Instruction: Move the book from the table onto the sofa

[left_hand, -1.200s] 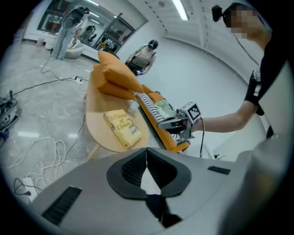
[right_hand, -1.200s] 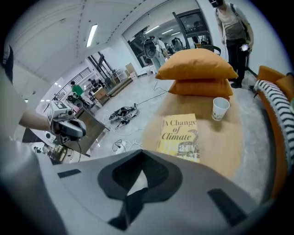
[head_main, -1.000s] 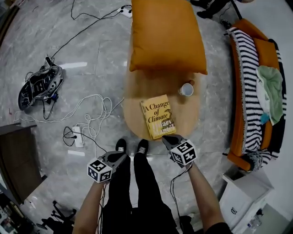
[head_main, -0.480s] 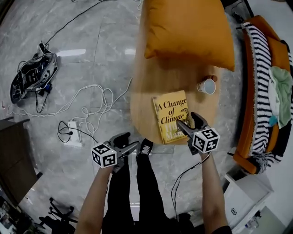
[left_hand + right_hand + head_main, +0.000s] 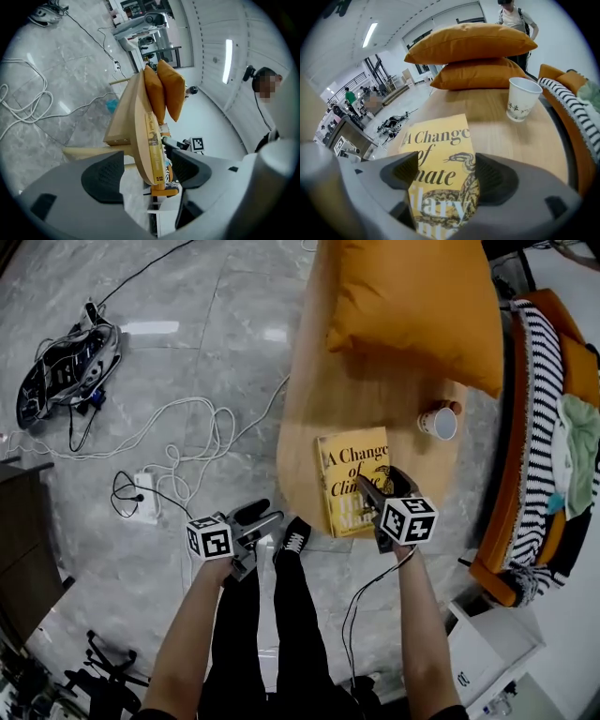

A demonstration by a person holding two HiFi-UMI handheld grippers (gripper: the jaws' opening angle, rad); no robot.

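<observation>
Down came the right tool [image 5: 380, 482], opening over the book [image 5: 349, 460] lying flat at the tabletop's [image 5: 309, 418] 6 o'clock edge. Left tool [image 5: 261, 519], at its 8 o'clock, is opening on nothing. Book looks stiff, smooth, a bit heavy: pinch the near edge.

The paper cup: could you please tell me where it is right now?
The paper cup stands upright near the right edge of the table in the head view, between the orange cushions and the yellow book.

Book [image 5: 354, 479] on table [image 5: 375, 399], cup [image 5: 439, 421] beyond — sofa [image 5: 494, 570] right
</observation>
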